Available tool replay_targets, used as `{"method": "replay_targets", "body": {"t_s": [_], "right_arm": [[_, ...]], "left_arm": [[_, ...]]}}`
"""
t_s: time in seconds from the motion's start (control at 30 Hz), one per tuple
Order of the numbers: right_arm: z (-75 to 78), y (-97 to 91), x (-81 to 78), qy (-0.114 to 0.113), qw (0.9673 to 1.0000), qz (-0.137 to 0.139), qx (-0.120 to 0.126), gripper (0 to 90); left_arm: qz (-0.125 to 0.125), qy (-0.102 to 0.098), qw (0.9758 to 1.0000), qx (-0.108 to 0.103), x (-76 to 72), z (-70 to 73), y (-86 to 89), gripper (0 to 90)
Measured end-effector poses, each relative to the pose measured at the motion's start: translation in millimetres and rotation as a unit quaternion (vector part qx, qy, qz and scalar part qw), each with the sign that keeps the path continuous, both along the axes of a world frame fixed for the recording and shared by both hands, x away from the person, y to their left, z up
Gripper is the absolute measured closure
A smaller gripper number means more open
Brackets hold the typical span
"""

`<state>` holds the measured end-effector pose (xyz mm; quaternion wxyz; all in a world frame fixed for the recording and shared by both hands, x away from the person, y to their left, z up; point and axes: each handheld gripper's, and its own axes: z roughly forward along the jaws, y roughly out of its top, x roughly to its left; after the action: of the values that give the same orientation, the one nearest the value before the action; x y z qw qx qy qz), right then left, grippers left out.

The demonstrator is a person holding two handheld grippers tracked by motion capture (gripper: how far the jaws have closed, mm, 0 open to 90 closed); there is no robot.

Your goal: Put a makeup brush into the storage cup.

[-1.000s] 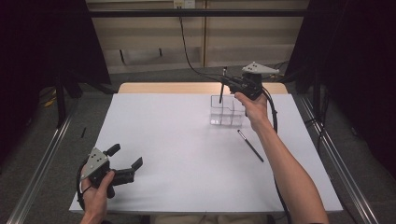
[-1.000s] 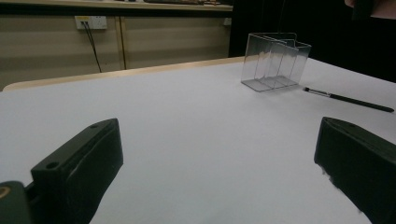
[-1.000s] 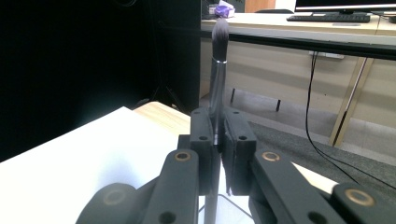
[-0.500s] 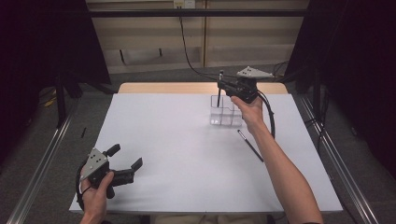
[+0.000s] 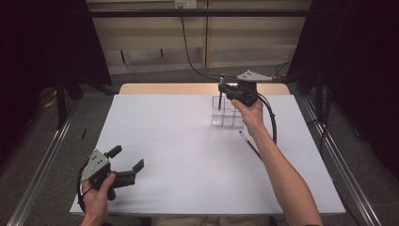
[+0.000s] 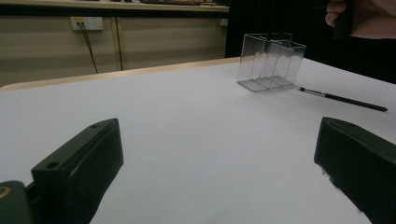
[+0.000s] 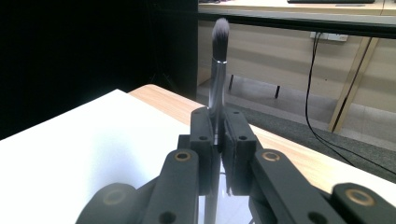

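Across the middle of the high view lies your white table [image 5: 188,155], its wooden far edge showing behind the sheet. Toward the far right of it stands the clear plastic organizer [image 5: 227,111], a small box split into compartments; from the left gripper view it [image 6: 271,60] sits upright with see-through walls.

Your right gripper [image 5: 225,89] hangs just above that organizer, at its far side, jaws pinched tight on a makeup brush [image 5: 220,90]. The brush stands upright, bristles up, its lower end pointing down toward the organizer; whether the tip has entered a compartment you cannot tell from above. Along the right gripper's own jaws you see the brush [image 7: 218,70] clamped between the pads, silver ferrule and dark, pale-tipped bristles rising above them.

Your left gripper [image 5: 126,162] rests near the front left corner of the table, well apart from the organizer, jaws spread wide with nothing between them.

Smallest of all, a second dark brush [image 5: 250,144] lies flat on the sheet just beside your right forearm, near the organizer's front right corner but not touching it.
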<state>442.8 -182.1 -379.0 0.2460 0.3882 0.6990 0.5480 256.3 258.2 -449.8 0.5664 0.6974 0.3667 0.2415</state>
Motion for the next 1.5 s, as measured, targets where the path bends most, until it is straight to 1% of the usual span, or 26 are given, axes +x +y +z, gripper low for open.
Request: {"method": "replay_targets", "body": {"t_s": [0.33, 0.43, 0.67, 0.8, 0.87, 0.97, 1.03, 1.07, 1.1, 1.13, 1.23, 1.27, 1.33, 1.43, 1.5], "right_arm": [[-12.8, -3.5, 1.2, 0.012, 0.9999, -0.006, 0.001, 83.9], [-14.3, -3.5, 1.5, 0.013, 0.9999, -0.005, 0.001, 83.9], [-16.2, -2.3, 1.9, 0.015, 0.9999, -0.005, 0.001, 83.7], [-16.9, -1.4, 2.3, 0.015, 0.9999, -0.003, 0.001, 80.6], [-17.0, -1.3, 2.1, 0.016, 0.9999, 0.002, 0.002, 77.1], [-17.6, -1.3, 2.5, 0.021, 0.9998, 0.001, 0.004, 71.9], [-18.2, -2.1, 2.2, 0.020, 0.9998, 0.001, 0.005, 68.5], [-18.6, -2.4, 1.8, 0.018, 0.9998, 0.002, 0.006, 64.1], [-18.9, -2.6, 1.2, 0.017, 0.9998, 0.003, 0.009, 62.0], [-19.3, -2.8, 0.7, 0.017, 0.9998, 0.004, 0.006, 59.2], [-19.5, -3.5, -0.4, 0.013, 0.9999, 0.006, 0.009, 45.0], [-19.2, -3.6, -0.9, 0.012, 0.9999, 0.006, 0.010, 43.7], [-18.4, -3.5, -1.5, 0.009, 0.9999, 0.006, 0.010, 35.6], [-17.0, -2.5, -3.0, 0.002, 1.0000, 0.002, 0.004, 27.4], [-16.7, -2.5, -3.5, -0.001, 1.0000, 0.002, 0.002, 21.4]], "left_arm": [[-0.001, 0.001, 1.0000, 0.000, 0.0, -0.1, -0.1, 1.2], [-0.002, 0.000, 1.0000, 0.004, 0.3, -0.1, 0.6, 1.2], [0.000, 0.001, 1.0000, 0.002, 0.5, -0.2, 1.1, 1.2], [-0.001, 0.001, 1.0000, 0.002, 0.6, -0.2, 1.4, 1.2], [-0.001, 0.001, 1.0000, 0.003, 0.6, -0.2, 1.3, 1.2], [-0.001, 0.000, 1.0000, 0.006, 0.7, 0.2, 1.8, 1.2], [-0.001, -0.001, 1.0000, 0.005, 0.6, 0.1, 2.1, 1.2], [0.000, -0.001, 1.0000, 0.005, 0.6, 0.0, 2.2, 1.2], [0.001, 0.000, 1.0000, 0.005, 0.6, -0.1, 2.4, 1.2], [0.001, -0.001, 1.0000, 0.004, 0.7, -0.1, 2.3, 1.2], [0.002, -0.001, 1.0000, 0.004, 0.9, -0.1, 2.3, 1.2], [0.002, -0.001, 1.0000, 0.005, 0.9, 0.0, 2.4, 1.2], [0.002, -0.001, 1.0000, 0.005, 0.9, -0.1, 2.4, 1.2], [0.003, 0.000, 1.0000, 0.003, 0.8, -0.1, 2.4, 1.2], [0.002, -0.001, 1.0000, 0.006, 1.0, -0.1, 2.8, 1.2]]}}
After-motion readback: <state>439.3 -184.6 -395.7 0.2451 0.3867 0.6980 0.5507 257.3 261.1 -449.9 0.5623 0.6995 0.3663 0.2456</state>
